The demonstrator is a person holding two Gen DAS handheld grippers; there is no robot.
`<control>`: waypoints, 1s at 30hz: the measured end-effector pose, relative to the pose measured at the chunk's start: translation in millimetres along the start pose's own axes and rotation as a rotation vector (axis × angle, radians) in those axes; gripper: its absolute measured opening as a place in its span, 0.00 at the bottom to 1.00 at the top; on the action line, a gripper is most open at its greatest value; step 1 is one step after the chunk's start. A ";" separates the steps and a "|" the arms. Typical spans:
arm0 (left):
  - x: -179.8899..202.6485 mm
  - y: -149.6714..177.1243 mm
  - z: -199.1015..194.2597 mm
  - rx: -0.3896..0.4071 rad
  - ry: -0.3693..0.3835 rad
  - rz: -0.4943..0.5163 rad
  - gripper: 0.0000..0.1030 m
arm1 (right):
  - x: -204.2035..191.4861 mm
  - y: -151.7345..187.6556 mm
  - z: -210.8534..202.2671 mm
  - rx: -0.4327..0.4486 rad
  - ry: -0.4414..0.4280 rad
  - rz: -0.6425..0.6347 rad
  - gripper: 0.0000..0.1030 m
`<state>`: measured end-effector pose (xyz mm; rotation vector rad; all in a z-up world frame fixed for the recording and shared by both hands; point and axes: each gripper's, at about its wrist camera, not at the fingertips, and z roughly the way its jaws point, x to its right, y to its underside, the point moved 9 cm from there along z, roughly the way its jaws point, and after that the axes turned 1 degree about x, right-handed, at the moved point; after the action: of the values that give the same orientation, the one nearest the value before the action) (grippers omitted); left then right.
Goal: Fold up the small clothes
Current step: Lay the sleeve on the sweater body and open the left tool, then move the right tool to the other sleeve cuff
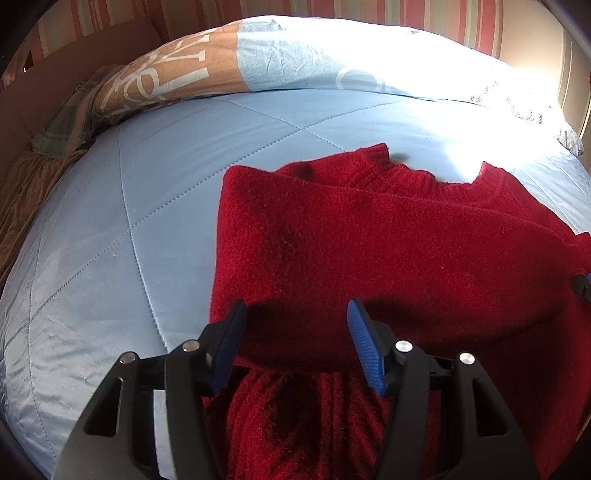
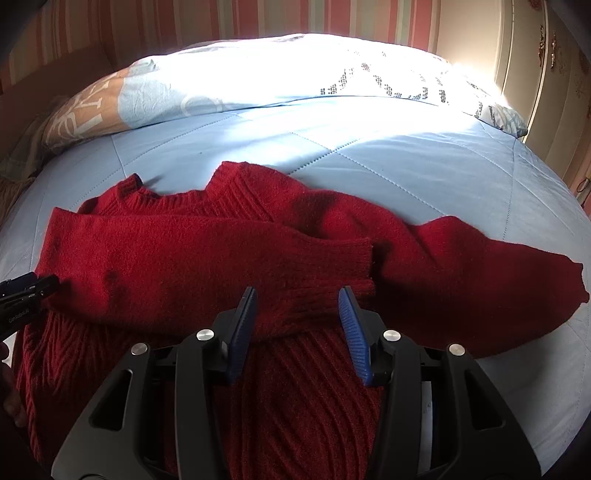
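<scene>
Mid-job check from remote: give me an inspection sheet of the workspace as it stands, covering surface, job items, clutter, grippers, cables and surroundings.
Surface: light blue quilted bedspread, smooth, strong sunlight at the far side.
Job's things: red knit sweater lying flat, neckline away from the cameras; one sleeve folded across the chest, the other sleeve still spread out to the side.
Clutter: plaid cloth bunched at the bed's far left edge.
Grippers: left gripper open over the sweater's left part, pads clear of the fabric; right gripper open above the folded sleeve's cuff, holding nothing.
Cables: nothing seen.
Surroundings: patterned pillows at the head, striped wall, cream wardrobe at right.
</scene>
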<state>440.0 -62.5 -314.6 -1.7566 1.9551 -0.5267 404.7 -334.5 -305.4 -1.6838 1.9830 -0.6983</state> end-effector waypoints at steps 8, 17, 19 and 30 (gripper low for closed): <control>1.5 -1.2 -1.0 -0.004 0.004 -0.001 0.57 | 5.2 9.7 7.8 -0.031 -0.029 0.057 0.44; 80.5 -26.7 -84.8 0.141 0.130 0.051 0.57 | 45.6 -1.3 -125.3 0.225 -0.025 0.073 0.64; 115.8 -35.4 -100.1 0.167 0.186 0.085 0.57 | 65.7 4.9 -154.1 0.280 0.006 0.074 0.66; 260.0 -33.8 -128.6 0.217 0.293 0.211 0.57 | 237.5 61.4 -143.7 0.263 0.127 0.359 0.76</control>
<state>373.3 -327.2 -210.7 -1.3827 2.1533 -0.9242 230.2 -547.9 -235.7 -1.1189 2.0967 -0.9006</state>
